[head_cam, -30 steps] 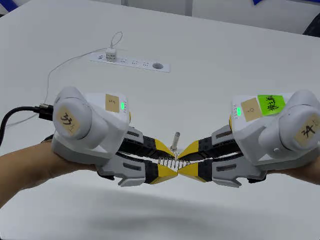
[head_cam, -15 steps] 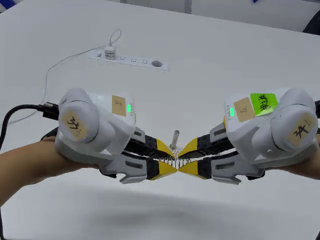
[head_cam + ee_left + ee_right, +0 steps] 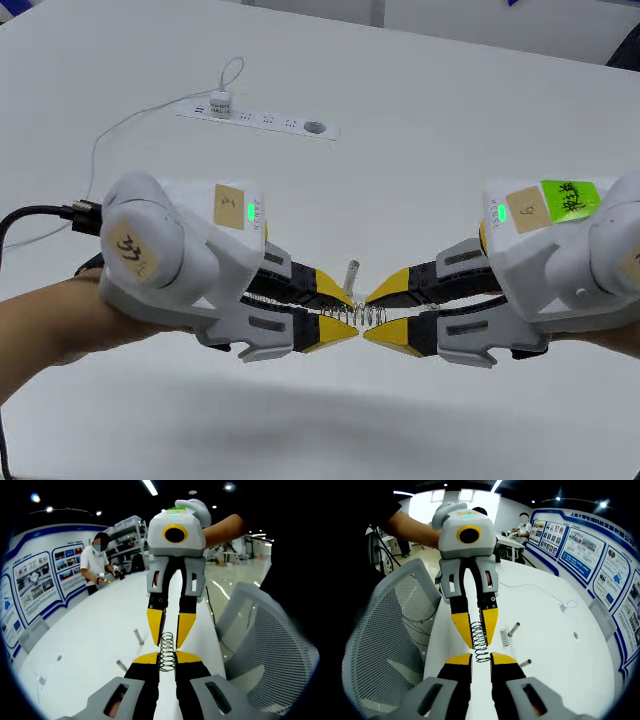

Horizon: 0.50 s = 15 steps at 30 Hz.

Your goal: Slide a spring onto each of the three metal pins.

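A small steel spring (image 3: 345, 316) hangs level above the white table, between the yellow tips of two grippers that face each other. My left gripper (image 3: 355, 317) is shut on the spring's left end (image 3: 167, 652). My right gripper (image 3: 367, 317) stands slightly open around the other end (image 3: 479, 640), jaws a little wider than the coil. Just behind the tips, a metal pin (image 3: 350, 273) stands upright. The left gripper view has two pins (image 3: 138, 636) (image 3: 121, 666). In the right gripper view a second spring (image 3: 504, 637) sits by a pin (image 3: 513, 628), with another pin (image 3: 525, 663) nearer.
A white power strip (image 3: 265, 122) with a thin white cable (image 3: 120, 135) lies at the far side of the table (image 3: 450, 150). A black cable (image 3: 30, 222) runs to the left gripper. A grey mesh chair (image 3: 270, 640) stands beside the table's edge.
The two grippers have drawn apart, the right one shifting to the right. More of the spring now shows between the tips.
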Available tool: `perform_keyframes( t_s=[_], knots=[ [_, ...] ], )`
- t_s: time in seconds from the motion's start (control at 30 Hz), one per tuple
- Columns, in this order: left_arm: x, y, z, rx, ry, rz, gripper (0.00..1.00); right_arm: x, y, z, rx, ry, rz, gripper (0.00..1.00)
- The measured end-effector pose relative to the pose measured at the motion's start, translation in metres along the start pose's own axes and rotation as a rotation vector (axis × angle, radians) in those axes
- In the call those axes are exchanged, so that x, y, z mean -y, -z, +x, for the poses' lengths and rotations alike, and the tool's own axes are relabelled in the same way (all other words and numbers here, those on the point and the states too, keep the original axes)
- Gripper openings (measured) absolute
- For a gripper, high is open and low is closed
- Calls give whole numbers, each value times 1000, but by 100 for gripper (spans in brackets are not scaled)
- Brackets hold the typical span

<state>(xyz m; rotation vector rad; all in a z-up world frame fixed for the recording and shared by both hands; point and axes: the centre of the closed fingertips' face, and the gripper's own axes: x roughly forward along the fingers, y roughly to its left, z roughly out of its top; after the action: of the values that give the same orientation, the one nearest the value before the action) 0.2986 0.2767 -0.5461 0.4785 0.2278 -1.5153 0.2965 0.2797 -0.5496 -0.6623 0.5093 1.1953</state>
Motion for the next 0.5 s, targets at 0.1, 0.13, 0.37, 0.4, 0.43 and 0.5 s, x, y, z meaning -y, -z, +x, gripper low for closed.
perform_keyframes(
  t_s=[0.1,0.13,0.37,0.4,0.43,0.5],
  knots=[
    [1,-1,0,2,5,6,10,1,-1,-1,15,5,10,12],
    [2,-1,0,3,6,6,10,0,-1,-1,15,-3,20,12],
    [4,1,1,-5,11,23,10,-3,-5,-3,13,-23,15,11],
    [5,1,0,-7,13,29,10,-4,-7,-4,20,-31,16,11],
    [5,1,0,-10,12,32,10,-4,-9,-5,26,-35,20,11],
    [5,1,-2,-15,11,40,10,-5,-15,-6,46,-42,25,10]
  ],
)
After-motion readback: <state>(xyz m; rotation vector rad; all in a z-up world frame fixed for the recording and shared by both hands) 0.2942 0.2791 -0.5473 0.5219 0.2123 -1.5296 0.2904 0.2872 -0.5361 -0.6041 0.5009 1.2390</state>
